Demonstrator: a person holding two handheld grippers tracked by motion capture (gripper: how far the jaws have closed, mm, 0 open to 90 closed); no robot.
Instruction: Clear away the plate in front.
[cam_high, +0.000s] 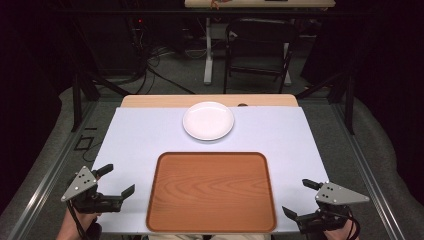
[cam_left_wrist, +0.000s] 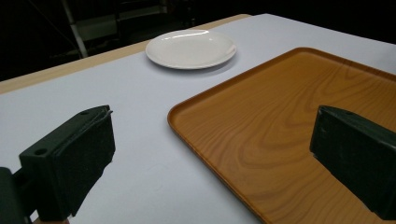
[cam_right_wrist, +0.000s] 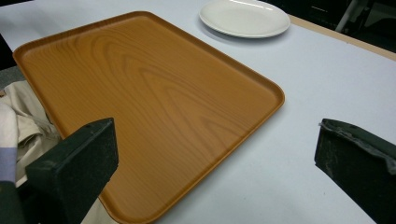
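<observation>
Judging from how things lie, the work has not begun: nothing is gripped, nothing is lifted, and all of it is left to do. 2 grippers wait at the near corners of the table (cam_high: 125, 131), 1 on each side of the wooden tray (cam_high: 211, 192). The left gripper (cam_high: 116, 181) hovers just off the tray's left edge with its jaws spread wide and nothing between them; in the left gripper view the tray's near-left corner (cam_left_wrist: 299, 121) lies ahead and between the 2 black jaws, and the white plate (cam_left_wrist: 190, 48) sits farther ahead, beyond the tray's far edge. The right gripper (cam_high: 300, 197) mirrors it off the tray's right edge, jaws equally wide apart and empty; in the right gripper view the tray (cam_right_wrist: 144, 98) fills the space ahead and to that gripper's left, with the plate (cam_right_wrist: 244, 17) well beyond the tray's far corner. The plate (cam_high: 208, 120) rests flat on the white table cover, apart from the tray and well away from both grippers. The tray is bare. My reading is that the plate is likely meant to go onto the tray, or the tray to be lifted by both sides, but neither is touched yet.
</observation>
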